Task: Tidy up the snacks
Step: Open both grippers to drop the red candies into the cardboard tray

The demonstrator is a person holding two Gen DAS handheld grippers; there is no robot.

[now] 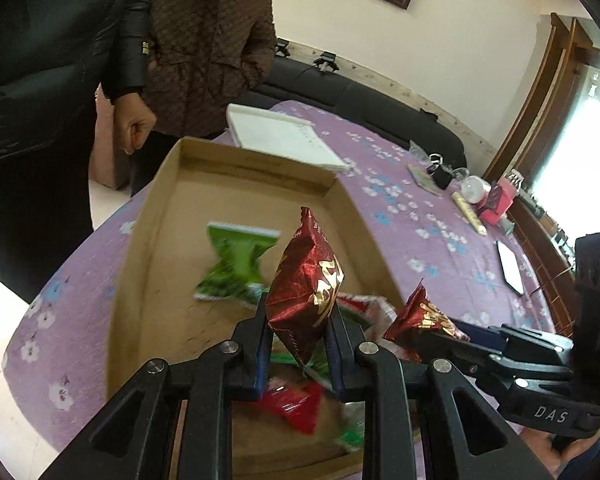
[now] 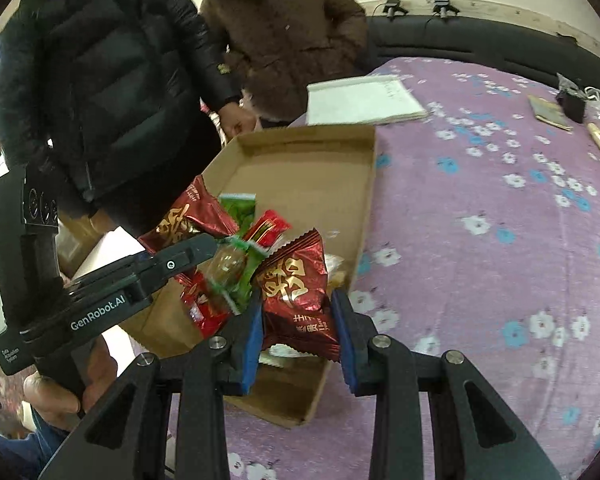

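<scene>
- Your left gripper [image 1: 300, 320] pinches a dark red snack packet [image 1: 306, 288] upright above the near end of the cardboard box [image 1: 156, 240].
- Your right gripper [image 2: 298, 320] clamps a second red packet [image 2: 296, 296] over the box's near right corner.
- Green and red snacks [image 1: 236, 264] lie loose inside the box.
- The box sits on a purple flowered cloth [image 2: 480, 240], a white tray [image 2: 360, 100] just beyond it.
- Two people in jackets [image 2: 100, 80] stand at the far left.

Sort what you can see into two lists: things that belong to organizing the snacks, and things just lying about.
Part of the job:
- red snack packet in the left gripper
- red snack packet in the right gripper
- cardboard box
- green packets

Lying about:
- notepad
- phone
- keys
</scene>
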